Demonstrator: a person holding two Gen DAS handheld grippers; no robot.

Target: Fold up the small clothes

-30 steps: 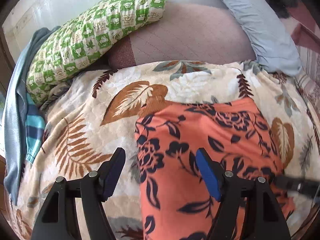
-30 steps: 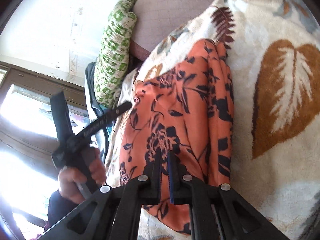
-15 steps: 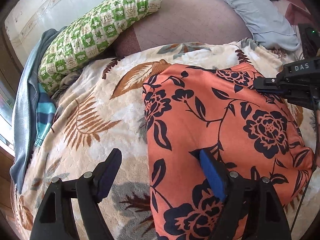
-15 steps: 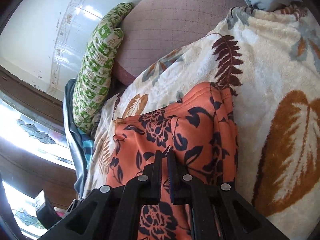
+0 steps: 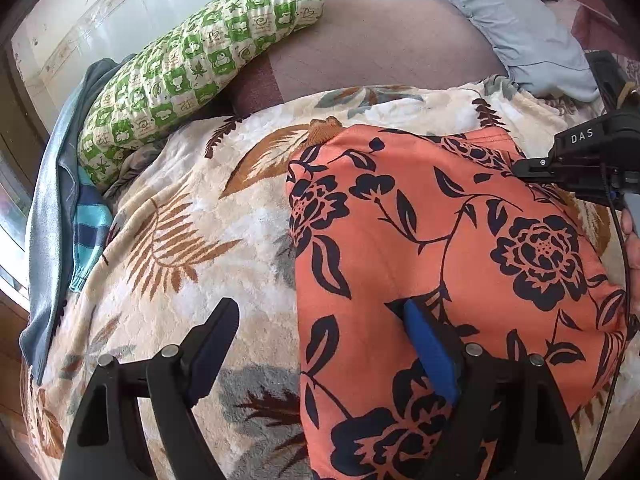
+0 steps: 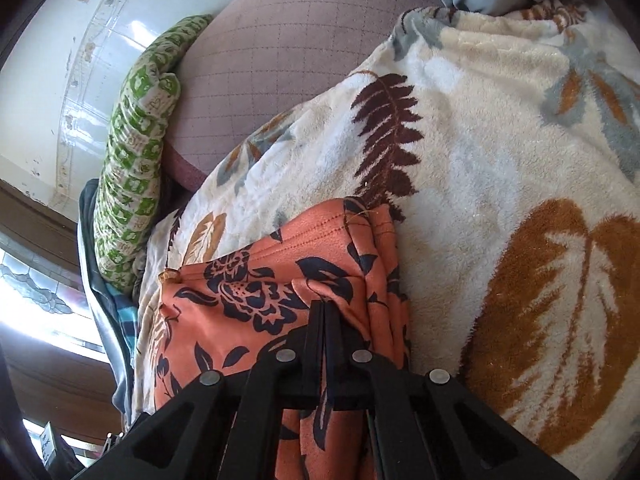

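Observation:
An orange garment (image 5: pixel 440 240) with dark flowers lies folded flat on a leaf-print blanket (image 5: pixel 200 240). My left gripper (image 5: pixel 318 312) straddles the garment's left edge. Its jaws are opening, and the blue right finger (image 5: pixel 428 352) rests on the cloth without gripping it. My right gripper (image 5: pixel 520 168) comes in from the right at the garment's far right corner. In the right wrist view my right gripper (image 6: pixel 322 306) is shut, with a small ridge of the orange garment (image 6: pixel 240 300) pinched at its tips.
A green checked pillow (image 5: pixel 192 68) and a mauve cushion (image 5: pixel 380 48) lie beyond the blanket, and a pale blue pillow (image 5: pixel 512 32) at the back right. Grey-blue and striped clothes (image 5: pixel 56 200) hang over the left edge. A hand (image 5: pixel 632 240) shows at the right rim.
My left gripper dropped closer over the garment and its jaws widened. The right gripper slid toward the garment's far edge and its small gap closed. The garment now lies wider and flatter.

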